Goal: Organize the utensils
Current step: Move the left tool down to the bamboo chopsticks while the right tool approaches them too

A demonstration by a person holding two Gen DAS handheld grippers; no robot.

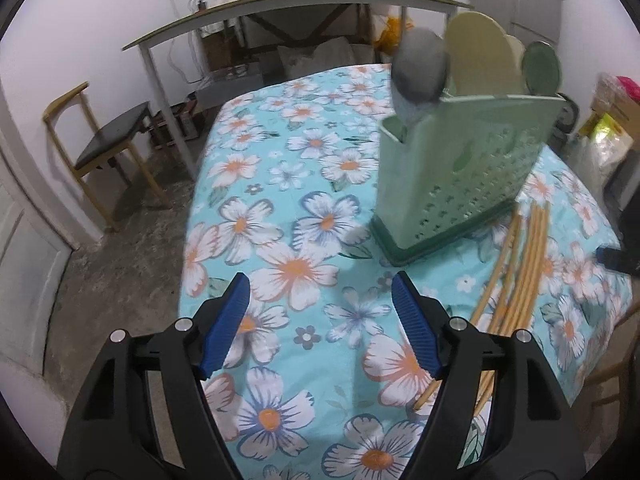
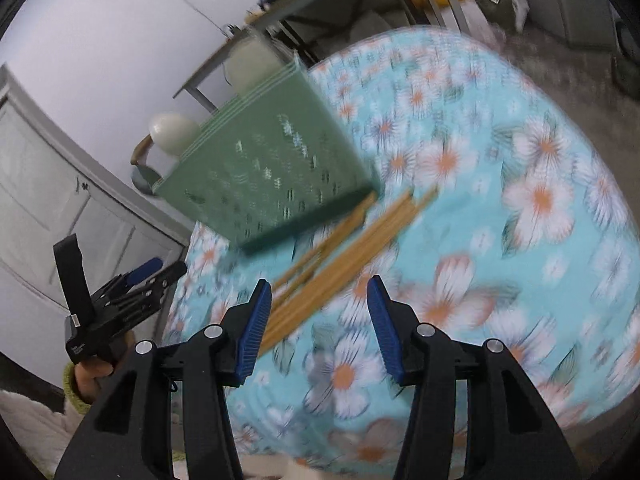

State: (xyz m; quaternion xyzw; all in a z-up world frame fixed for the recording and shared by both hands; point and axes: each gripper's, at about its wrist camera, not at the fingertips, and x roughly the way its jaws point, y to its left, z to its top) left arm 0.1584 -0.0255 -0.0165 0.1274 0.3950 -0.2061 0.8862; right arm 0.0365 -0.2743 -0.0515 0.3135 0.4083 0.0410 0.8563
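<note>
Just ahead of the right gripper point(image 2: 318, 322), a bundle of bamboo chopsticks point(image 2: 340, 256) lies flat on the flowered tablecloth point(image 2: 500, 152). Its long axis runs diagonally, from beside the gripper's left finger up and away to the foot of the green perforated utensil holder point(image 2: 272, 176). The near ends sit at the left blue pad point(image 2: 252, 332), so the bundle is offset to the left of the gap, not centred in it. The jaws stand about half apart with nothing between them but cloth. This view is smeared with motion blur, so whether the pad touches the sticks cannot be told.

The left gripper point(image 1: 320, 324) hovers over bare cloth, jaws wide and empty. From its side the chopsticks point(image 1: 516, 276) lie off to the right, passing beside and under its right finger, and the holder point(image 1: 460, 168) stands ahead and to the right. Of the two, the right gripper looks better placed for the pickup; I judge it needs to shift left and turn so the pads close across the sticks, not along them.

The holder already carries a grey spoon point(image 1: 420, 68), a cream spatula point(image 1: 480, 52) and a green spoon point(image 1: 542, 66), heads up. Beyond the table edge stand a long desk point(image 1: 280, 12) piled with clutter, a wooden chair point(image 1: 104, 140) and a rough concrete floor point(image 1: 120, 260).
</note>
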